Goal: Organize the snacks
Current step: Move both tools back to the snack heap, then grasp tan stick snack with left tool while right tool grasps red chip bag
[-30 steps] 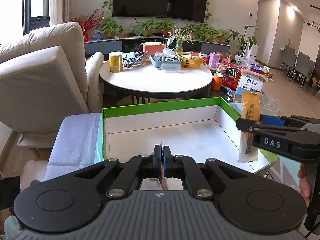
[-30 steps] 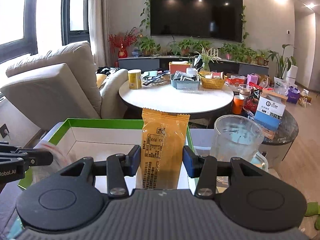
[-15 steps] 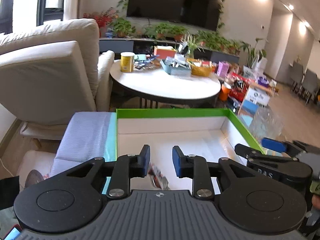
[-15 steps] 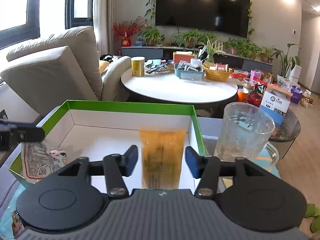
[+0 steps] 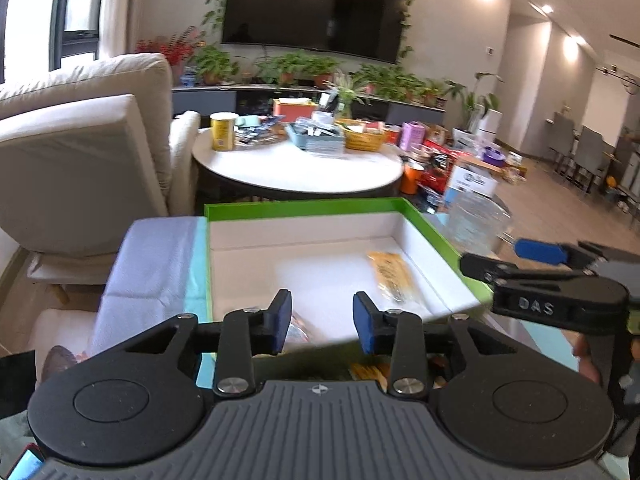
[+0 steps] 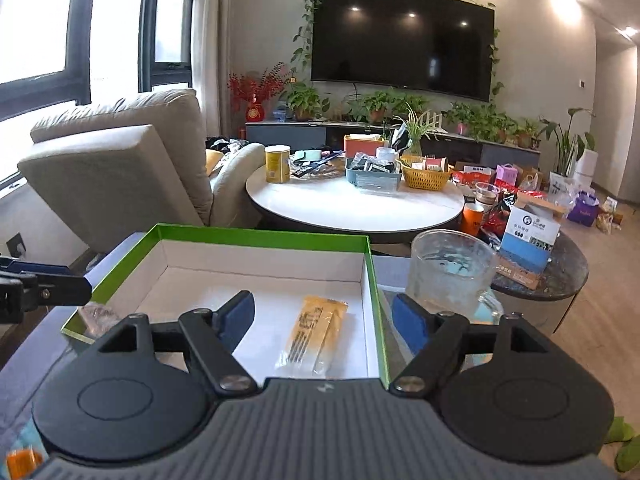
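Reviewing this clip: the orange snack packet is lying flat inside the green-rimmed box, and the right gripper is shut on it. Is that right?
Not quite. The orange snack packet does lie flat inside the green-rimmed box, but the right gripper is not shut on it. Its fingers stand wide apart and are opening, clear of the packet, which rests on the box floor. The right wrist view shows this.
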Demonstrator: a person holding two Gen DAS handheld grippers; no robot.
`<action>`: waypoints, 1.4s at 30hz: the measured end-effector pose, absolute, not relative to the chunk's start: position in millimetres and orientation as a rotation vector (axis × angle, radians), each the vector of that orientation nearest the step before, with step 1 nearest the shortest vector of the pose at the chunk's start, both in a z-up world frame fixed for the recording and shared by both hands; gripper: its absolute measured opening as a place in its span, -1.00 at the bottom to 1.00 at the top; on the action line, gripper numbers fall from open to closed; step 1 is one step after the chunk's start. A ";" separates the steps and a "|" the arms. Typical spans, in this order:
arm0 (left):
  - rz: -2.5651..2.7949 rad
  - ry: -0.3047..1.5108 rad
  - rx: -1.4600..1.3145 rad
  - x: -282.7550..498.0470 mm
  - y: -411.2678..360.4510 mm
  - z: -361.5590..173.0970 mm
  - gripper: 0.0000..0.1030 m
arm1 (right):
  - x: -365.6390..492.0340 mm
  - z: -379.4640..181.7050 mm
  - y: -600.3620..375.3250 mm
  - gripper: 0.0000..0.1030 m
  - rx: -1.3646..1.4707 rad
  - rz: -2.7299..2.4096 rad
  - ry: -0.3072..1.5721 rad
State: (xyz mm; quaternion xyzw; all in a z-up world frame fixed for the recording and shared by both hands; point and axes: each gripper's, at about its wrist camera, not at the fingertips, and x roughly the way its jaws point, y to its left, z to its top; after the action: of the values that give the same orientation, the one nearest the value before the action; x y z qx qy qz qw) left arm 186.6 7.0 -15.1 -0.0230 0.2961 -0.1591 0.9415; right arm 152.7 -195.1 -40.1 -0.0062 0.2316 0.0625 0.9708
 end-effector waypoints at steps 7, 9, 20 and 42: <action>-0.459 0.643 0.008 144.4 -13.3 -26.0 -0.16 | 123.2 -43.1 -205.5 0.62 -0.039 0.167 0.479; -0.491 0.664 0.025 135.6 -20.4 -33.6 -0.15 | 111.3 -49.0 -209.1 0.62 -0.050 0.181 0.487; -0.536 0.785 0.070 127.8 -42.4 -67.3 -0.15 | 75.0 -90.4 -215.5 0.66 -0.102 0.310 0.554; -0.531 0.900 0.094 137.5 -55.3 -98.3 -0.15 | 95.8 -132.7 -200.2 0.64 -0.352 0.655 0.651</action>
State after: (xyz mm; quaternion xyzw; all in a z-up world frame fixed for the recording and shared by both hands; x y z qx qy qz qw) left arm 137.5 -55.3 -98.3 0.0448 0.4296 -0.2534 0.8656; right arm 95.8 -200.2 -132.7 -0.1691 0.3124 0.3145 0.8803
